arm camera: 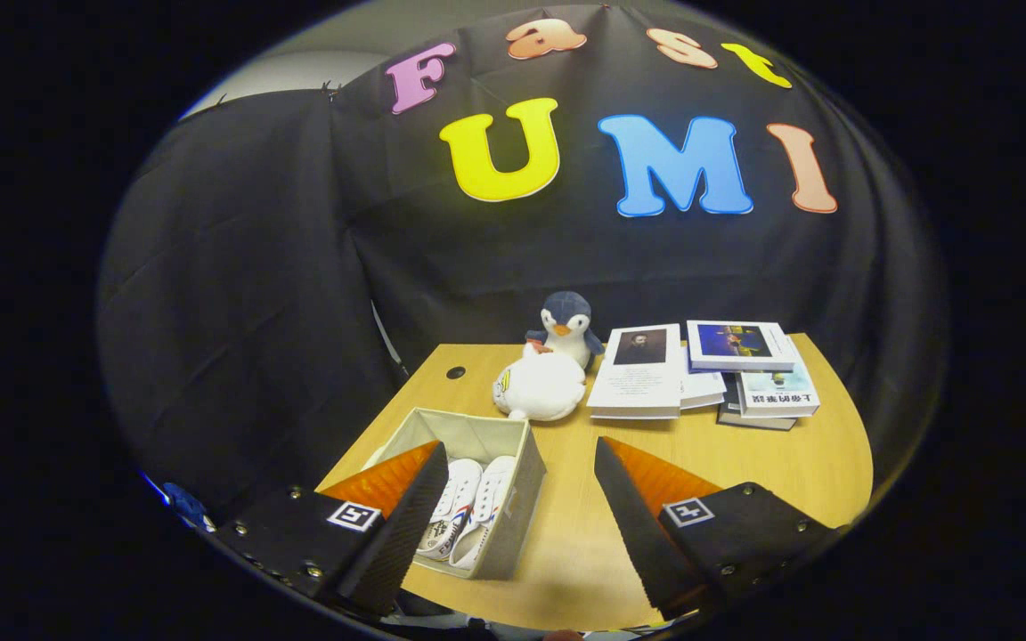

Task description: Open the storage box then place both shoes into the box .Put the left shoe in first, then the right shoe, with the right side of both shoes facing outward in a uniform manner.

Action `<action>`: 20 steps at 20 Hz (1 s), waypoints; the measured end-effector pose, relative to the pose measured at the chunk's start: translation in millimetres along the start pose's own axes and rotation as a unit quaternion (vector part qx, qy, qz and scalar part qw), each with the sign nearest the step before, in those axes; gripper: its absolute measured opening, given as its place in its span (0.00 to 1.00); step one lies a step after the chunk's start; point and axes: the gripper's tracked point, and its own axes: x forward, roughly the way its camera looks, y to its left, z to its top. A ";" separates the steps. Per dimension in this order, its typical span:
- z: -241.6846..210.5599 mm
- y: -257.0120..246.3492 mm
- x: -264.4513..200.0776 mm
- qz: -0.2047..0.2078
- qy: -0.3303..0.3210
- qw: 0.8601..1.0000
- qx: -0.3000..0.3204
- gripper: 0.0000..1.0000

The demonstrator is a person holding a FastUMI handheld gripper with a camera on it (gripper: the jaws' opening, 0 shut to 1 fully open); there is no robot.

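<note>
- On the near left of the wooden table [745, 463], the open storage box [513, 499] holds both white shoes [468, 507].
- Gripper [513, 525] fingers spread wide, holding nothing.
- Judgement: placement looks finished; withdraw gently, clear of the box.

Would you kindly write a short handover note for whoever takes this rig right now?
Claw: open, holding nothing, hovering above the table.
Storage box: open, on the table near the claw's left finger.
Shoes: both lie inside the box, side by side.
Done: box opened, both shoes in.
Left: check that the shoes' right sides face outward; the picture does not settle that.
</note>
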 end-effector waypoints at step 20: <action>50.1 -140.1 -124.8 -0.146 -0.221 0.964 -0.022 0.99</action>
